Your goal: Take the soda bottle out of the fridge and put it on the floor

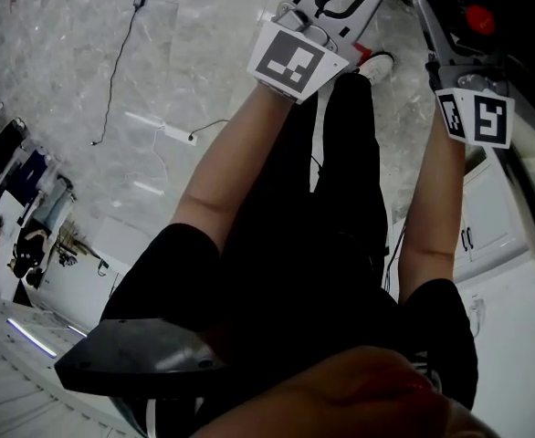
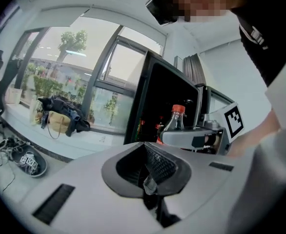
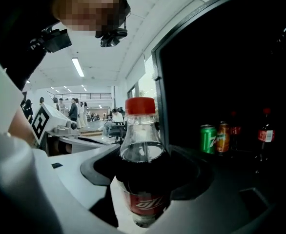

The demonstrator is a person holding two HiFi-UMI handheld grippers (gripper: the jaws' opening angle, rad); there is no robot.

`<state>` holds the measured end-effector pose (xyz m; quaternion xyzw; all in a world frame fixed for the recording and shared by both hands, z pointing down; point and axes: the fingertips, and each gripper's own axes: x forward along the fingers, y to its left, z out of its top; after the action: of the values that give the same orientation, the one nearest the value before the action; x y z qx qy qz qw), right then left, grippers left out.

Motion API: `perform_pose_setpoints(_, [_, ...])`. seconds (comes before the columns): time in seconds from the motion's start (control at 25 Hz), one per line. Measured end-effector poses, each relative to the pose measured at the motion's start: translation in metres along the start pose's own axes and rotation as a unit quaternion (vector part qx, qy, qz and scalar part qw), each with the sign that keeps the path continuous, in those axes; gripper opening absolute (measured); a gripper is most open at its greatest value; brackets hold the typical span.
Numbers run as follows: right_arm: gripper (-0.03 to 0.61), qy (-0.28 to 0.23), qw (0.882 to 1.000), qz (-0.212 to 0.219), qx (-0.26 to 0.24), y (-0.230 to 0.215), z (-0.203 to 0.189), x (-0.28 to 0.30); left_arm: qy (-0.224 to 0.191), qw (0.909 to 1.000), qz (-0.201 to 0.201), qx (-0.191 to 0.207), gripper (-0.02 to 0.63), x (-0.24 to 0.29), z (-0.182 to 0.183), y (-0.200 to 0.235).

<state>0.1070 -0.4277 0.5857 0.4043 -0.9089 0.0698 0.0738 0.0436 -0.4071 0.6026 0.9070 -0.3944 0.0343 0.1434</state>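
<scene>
Right gripper (image 3: 142, 201) pinched soda bottle (image 3: 140, 135) at labelled body, frame centre; left gripper (image 2: 151, 178) pressed together, empty. Bottle nearly full: likely heavy, smooth, fairly stiff; body hold suited.

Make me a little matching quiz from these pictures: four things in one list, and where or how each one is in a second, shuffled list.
Things:
1. soda bottle
2. green can
3. sneakers
4. left hand-held gripper

Place or state:
A. on the floor near the window
B. jaws together, holding nothing
C. held in the right hand-held gripper
D. inside the dark fridge

Pairs: 1-C, 2-D, 3-A, 4-B
</scene>
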Motion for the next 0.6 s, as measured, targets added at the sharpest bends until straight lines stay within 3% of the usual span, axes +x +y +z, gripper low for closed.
perform_pose_setpoints(0.16, [0.319,0.028,0.999,0.021,0.004,0.030,-0.053,0.037,0.014,0.9995,0.026,-0.009,0.000,-0.017,-0.039,0.039])
perform_pose_setpoints(0.6, [0.319,0.125,0.991,0.020,0.043,0.082,-0.248,0.090,0.082,0.9919,0.084,-0.049,0.000,-0.061,-0.190,0.107])
